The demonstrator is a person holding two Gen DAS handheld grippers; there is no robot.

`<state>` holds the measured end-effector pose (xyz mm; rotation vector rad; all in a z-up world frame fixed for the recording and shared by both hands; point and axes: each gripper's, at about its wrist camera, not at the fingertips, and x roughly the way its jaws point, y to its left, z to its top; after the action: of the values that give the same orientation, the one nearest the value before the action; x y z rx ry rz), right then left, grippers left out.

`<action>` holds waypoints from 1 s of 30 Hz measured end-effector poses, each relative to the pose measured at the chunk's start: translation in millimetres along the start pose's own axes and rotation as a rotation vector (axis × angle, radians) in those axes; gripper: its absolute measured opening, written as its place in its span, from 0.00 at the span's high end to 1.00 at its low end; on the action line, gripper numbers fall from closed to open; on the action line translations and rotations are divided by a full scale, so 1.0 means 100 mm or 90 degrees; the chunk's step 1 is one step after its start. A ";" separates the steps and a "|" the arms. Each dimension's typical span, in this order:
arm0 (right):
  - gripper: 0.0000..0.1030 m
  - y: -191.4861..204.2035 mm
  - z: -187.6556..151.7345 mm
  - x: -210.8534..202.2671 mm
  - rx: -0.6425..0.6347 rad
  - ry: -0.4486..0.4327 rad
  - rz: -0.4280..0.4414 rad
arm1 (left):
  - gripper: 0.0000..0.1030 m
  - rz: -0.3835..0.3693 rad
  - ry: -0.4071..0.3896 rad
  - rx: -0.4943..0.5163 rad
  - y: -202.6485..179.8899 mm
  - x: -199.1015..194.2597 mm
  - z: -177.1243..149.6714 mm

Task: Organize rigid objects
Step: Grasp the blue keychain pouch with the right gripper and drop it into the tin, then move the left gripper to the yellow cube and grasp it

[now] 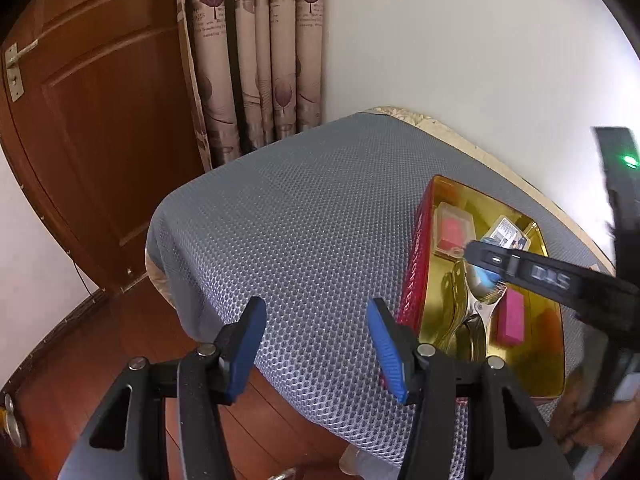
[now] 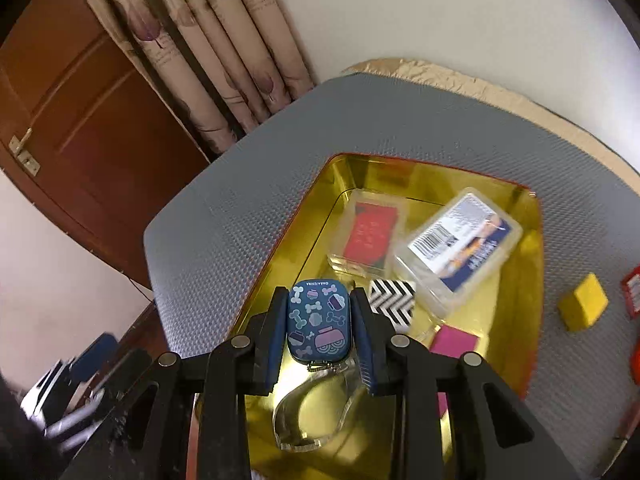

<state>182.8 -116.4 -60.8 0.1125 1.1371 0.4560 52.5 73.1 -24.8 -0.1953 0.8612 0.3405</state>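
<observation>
Between blue fingers, a dark blue case patterned with bones; beyond it, a black-and-white zigzag block in a gold tin; grey honeycomb tabletop.

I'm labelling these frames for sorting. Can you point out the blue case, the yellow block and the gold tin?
blue case (image 2: 319, 324): right wrist view, middle of its patterned lid.
yellow block (image 2: 583, 307): right wrist view, its front face.
gold tin (image 2: 420, 176): right wrist view, bare far inner wall.
</observation>
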 end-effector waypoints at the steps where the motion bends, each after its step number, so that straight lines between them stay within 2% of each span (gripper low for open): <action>1: 0.72 0.01 0.02 0.06 0.002 0.004 -0.003 | 0.48 0.001 0.001 0.001 0.00 0.01 0.01; 6: 0.70 -0.03 0.06 0.20 0.035 0.012 0.021 | 0.48 -0.009 0.022 -0.008 0.02 0.07 0.01; 9: 0.68 -0.05 0.08 0.19 0.049 -0.001 0.026 | 0.48 -0.007 0.023 -0.012 0.04 0.09 0.02; 12: 0.68 -0.13 -0.01 -0.04 0.065 -0.041 0.026 | 0.48 -0.006 0.022 -0.010 0.03 0.08 0.01; 13: 0.67 -0.17 -0.07 -0.16 0.069 -0.059 0.022 | 0.48 -0.008 0.020 -0.006 0.02 0.07 0.00; 14: 0.60 -0.23 -0.17 -0.31 0.073 -0.079 0.010 | 0.48 -0.012 0.016 0.001 0.00 0.06 -0.01; 15: 0.48 -0.30 -0.26 -0.44 0.078 -0.095 -0.007 | 0.48 -0.016 0.014 0.010 -0.02 0.05 -0.01; 17: 0.38 -0.47 -0.51 -0.70 0.089 -0.128 -0.053 | 0.48 -0.028 0.003 0.043 -0.13 -0.01 -0.05; 20: 0.37 -0.87 -1.02 -1.12 0.108 -0.148 -0.164 | 0.48 -0.048 -0.010 0.094 -0.31 -0.09 -0.13; 23: 0.30 -1.33 -1.54 -1.47 0.104 -0.138 -0.331 | 0.48 -0.078 -0.021 0.157 -0.55 -0.19 -0.23; 24: 0.30 -1.53 -1.73 -1.58 0.100 -0.121 -0.403 | 0.48 -0.085 -0.022 0.174 -0.61 -0.21 -0.25; 27: 0.29 -1.99 -2.14 -1.84 0.103 -0.092 -0.521 | 0.48 -0.115 -0.020 0.217 -0.84 -0.30 -0.33; 30: 0.21 -2.34 -2.41 -2.01 0.141 -0.080 -0.565 | 0.48 -0.178 0.008 0.234 -1.09 -0.37 -0.26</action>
<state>-32.8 -443.2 -66.2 -0.1701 0.9972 -0.4600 52.2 -44.4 -9.6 0.0243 0.8809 -0.0829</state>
